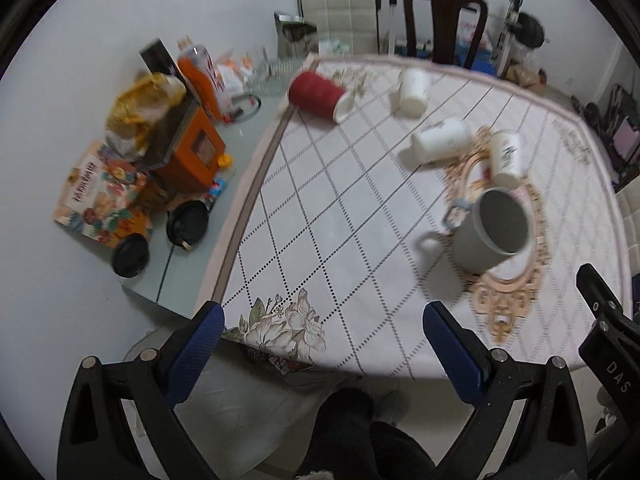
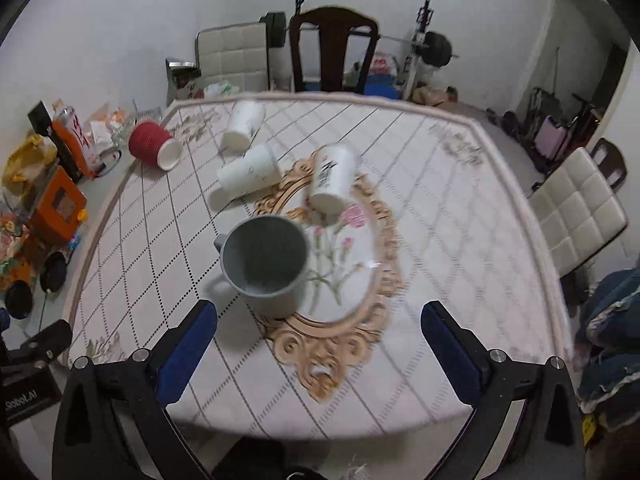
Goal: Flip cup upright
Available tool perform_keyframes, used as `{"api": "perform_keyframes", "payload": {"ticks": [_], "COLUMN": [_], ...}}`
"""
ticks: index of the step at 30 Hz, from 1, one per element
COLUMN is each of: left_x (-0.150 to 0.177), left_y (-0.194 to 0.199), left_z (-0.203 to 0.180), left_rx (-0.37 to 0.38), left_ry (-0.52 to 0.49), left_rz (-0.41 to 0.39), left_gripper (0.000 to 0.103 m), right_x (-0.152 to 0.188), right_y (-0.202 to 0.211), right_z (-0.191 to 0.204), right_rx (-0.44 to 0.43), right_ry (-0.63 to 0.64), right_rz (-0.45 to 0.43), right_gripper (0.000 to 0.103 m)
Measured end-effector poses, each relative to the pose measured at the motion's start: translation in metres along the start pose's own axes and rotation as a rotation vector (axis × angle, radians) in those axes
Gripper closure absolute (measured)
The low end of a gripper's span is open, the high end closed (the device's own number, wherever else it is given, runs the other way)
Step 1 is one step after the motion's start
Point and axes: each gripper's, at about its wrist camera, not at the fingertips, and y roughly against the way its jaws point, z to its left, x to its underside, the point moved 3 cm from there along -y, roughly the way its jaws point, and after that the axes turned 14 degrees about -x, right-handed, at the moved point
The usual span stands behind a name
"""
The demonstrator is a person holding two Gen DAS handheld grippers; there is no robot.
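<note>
Grey mug: upright on the table, mouth up, handle toward the left, base on the edge of the gold-framed floral medallion.
Left gripper: jaws wide apart, holding nothing, above the near table edge.
Right gripper: jaws wide apart, holding nothing, just short of the mug.
Red cup: on its side near the far-left corner.
White cups: three, all lying on their sides beyond the mug.
</note>
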Motion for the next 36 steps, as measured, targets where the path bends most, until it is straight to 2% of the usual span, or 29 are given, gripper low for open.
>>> {"api": "perform_keyframes", "payload": {"ticks": [4,9,16,25,36], "left_x": [0.002,0.001,0.001,0.007,0.009], "left_y": [0.049,0.102,0.138,0.151,0.155], "left_z": [0.012,0.028,0.045,0.063,0.073], "left_rx": [0.03,0.072,0.092,0.127,0.125], "left_ry": [0.008,0.006,-0.011,-0.002,0.005], "left_rz": [-0.066,-0.144,-0.19,-0.183,-0.186], "left_gripper": [0.001,0.001,0.001,0.001,0.001], "right_x": [-0.005,-0.011,-0.018,-0.015,-0.011], "right_y": [0.063,0.127,0.188,0.221,0.228], "right_z": [-0.001,0.007,0.022,0.039,0.043], "right_rx": [0.034,0.036,0.034,0.034,0.022], "right_ry": [0.0,0.013,-0.001,-0.01,-0.018], "right_rz": [-0.019,-0.049,-0.071,-0.079,-0.068], "right_gripper": [0.0,0.0,0.0,0.0,0.0]}}
